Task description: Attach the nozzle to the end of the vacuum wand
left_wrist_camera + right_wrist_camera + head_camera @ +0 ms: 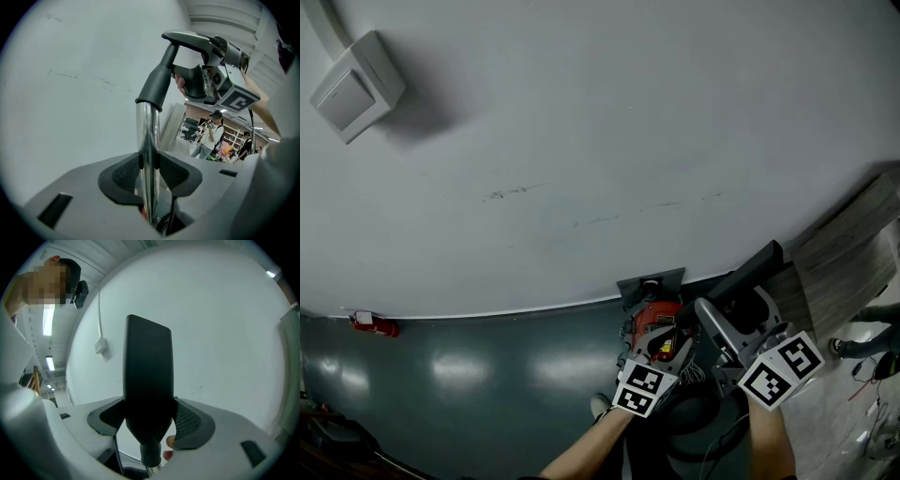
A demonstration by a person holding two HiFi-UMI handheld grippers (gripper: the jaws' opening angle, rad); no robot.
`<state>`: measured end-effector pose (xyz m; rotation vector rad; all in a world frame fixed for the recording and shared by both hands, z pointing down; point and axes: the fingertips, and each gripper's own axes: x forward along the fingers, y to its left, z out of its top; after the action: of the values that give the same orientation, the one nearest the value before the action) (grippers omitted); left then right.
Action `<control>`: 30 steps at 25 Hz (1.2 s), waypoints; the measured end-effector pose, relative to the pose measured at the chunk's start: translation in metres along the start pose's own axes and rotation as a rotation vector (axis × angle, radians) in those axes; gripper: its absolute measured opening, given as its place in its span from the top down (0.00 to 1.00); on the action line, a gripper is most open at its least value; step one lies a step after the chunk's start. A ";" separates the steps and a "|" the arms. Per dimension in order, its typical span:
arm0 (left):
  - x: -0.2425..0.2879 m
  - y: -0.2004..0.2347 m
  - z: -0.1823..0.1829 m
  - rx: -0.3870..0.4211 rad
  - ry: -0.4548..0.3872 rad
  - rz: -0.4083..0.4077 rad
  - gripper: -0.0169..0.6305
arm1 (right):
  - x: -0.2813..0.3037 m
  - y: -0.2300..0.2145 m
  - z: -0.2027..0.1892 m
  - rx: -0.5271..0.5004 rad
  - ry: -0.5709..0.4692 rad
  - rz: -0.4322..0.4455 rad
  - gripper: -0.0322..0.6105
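Note:
The chrome vacuum wand [149, 154] stands upright between the dark pads of my left gripper [150, 174], which is shut on it. Its top end goes into the dark grey collar [154, 86] of the nozzle, which curves up to the right. In the right gripper view the black nozzle [148, 376] fills the gap of my right gripper [150, 417], shut on its wide flat part, with its narrow neck [151, 453] below the pads. In the head view both marker cubes [639, 389] [781, 368] sit low at centre right beside the red vacuum body [661, 337].
A pale wall fills the head view, with a switch box [356, 84] upper left and a dark lower band [487, 375]. Wood-grain panels [853, 253] lean at the right. A black hose [694, 422] coils below the grippers. People [211, 136] stand far off in the room.

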<state>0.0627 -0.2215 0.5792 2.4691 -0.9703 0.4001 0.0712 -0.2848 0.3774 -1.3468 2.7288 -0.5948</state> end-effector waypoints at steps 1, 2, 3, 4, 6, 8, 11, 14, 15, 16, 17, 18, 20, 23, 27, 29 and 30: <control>0.000 0.000 -0.001 0.003 0.005 0.000 0.77 | 0.003 0.002 -0.001 -0.012 0.017 0.007 0.44; -0.001 0.000 -0.001 0.005 0.010 0.002 0.77 | 0.005 0.005 -0.001 -0.026 0.034 0.013 0.44; -0.001 0.000 -0.002 0.008 0.013 0.003 0.77 | 0.007 0.008 -0.002 -0.041 0.049 0.019 0.44; -0.001 0.001 -0.002 0.011 0.015 0.005 0.77 | 0.010 0.011 -0.003 -0.058 0.062 0.025 0.44; -0.002 0.000 -0.002 0.020 0.019 0.006 0.77 | 0.013 0.016 -0.004 -0.087 0.083 0.038 0.44; -0.002 -0.003 -0.002 0.034 0.022 0.002 0.77 | 0.016 0.020 -0.004 -0.117 0.101 0.050 0.44; -0.001 -0.007 0.000 0.048 0.022 -0.001 0.77 | 0.019 0.026 -0.003 -0.158 0.122 0.064 0.45; 0.000 -0.011 0.001 0.068 0.021 -0.006 0.77 | 0.021 0.031 -0.004 -0.204 0.134 0.079 0.45; 0.000 -0.012 0.001 0.074 0.021 -0.008 0.77 | 0.022 0.034 -0.005 -0.224 0.137 0.086 0.45; 0.000 -0.014 0.002 0.079 0.019 -0.012 0.77 | 0.023 0.036 -0.006 -0.239 0.139 0.093 0.45; 0.001 -0.016 0.002 0.082 0.018 -0.017 0.77 | 0.025 0.038 -0.007 -0.246 0.140 0.099 0.45; 0.001 -0.019 0.002 0.083 0.015 -0.021 0.77 | 0.026 0.038 -0.007 -0.243 0.138 0.104 0.46; 0.001 -0.023 0.001 0.078 0.010 -0.023 0.77 | 0.027 0.036 -0.007 -0.220 0.130 0.106 0.46; 0.001 -0.023 0.002 0.074 0.007 -0.021 0.77 | 0.027 0.030 -0.006 -0.178 0.112 0.099 0.46; 0.002 -0.023 0.001 0.073 0.009 -0.024 0.77 | 0.023 0.016 -0.005 -0.084 0.092 0.080 0.47; 0.001 -0.021 0.001 0.068 0.009 -0.020 0.77 | 0.023 0.019 -0.005 -0.105 0.091 0.081 0.47; 0.001 -0.020 0.001 0.065 0.011 -0.018 0.77 | 0.023 0.023 -0.006 -0.135 0.093 0.086 0.47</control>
<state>0.0773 -0.2095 0.5730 2.5290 -0.9439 0.4452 0.0381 -0.2880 0.3782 -1.2495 2.9320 -0.4875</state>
